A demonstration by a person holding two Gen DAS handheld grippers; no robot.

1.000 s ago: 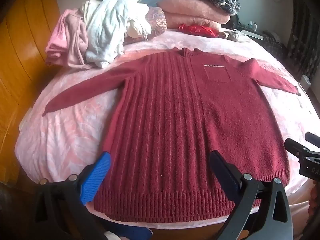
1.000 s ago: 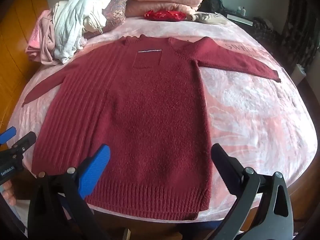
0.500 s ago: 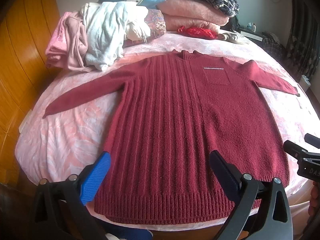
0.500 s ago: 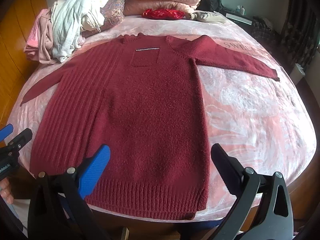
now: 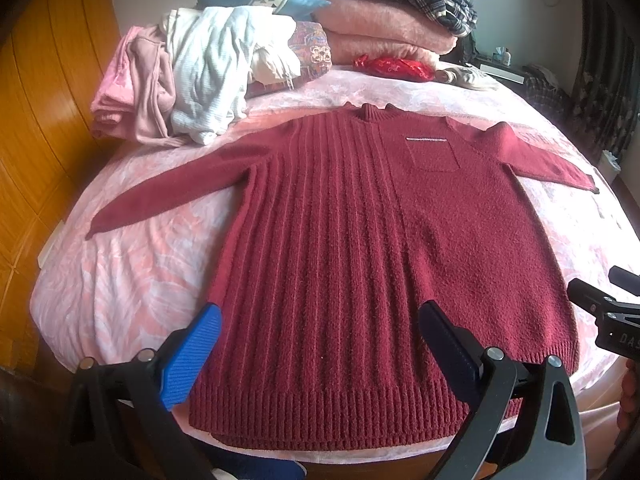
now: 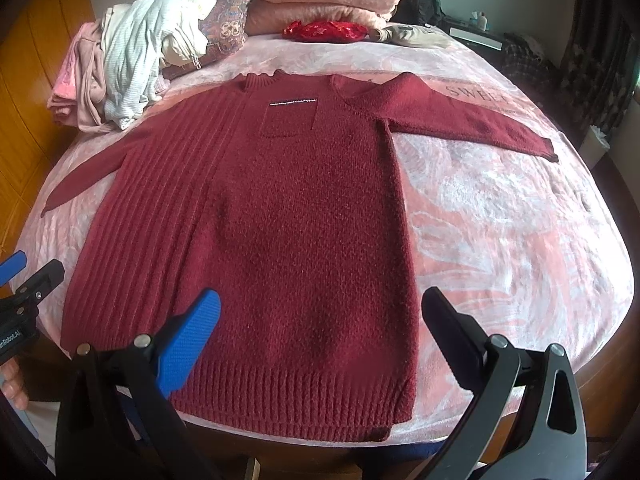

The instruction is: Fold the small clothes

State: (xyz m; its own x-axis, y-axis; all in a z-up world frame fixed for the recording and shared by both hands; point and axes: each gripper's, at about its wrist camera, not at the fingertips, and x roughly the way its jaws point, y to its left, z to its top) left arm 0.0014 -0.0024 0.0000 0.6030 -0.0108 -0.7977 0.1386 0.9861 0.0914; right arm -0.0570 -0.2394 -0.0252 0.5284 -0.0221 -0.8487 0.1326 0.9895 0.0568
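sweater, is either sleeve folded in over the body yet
No, the sweater lies flat with both sleeves stretched outward on the bed.

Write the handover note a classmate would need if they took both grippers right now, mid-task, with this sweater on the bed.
Left gripper: open, empty, near the hem.
Right gripper: open, empty, also near the hem.
Maroon sweater: flat, face up on the pink bedspread, both sleeves spread out, ribbed hem at the near edge.
Pile of other clothes sits at the far left.
Done: sweater laid out.
Left: every fold; probably bring the sleeves in first.
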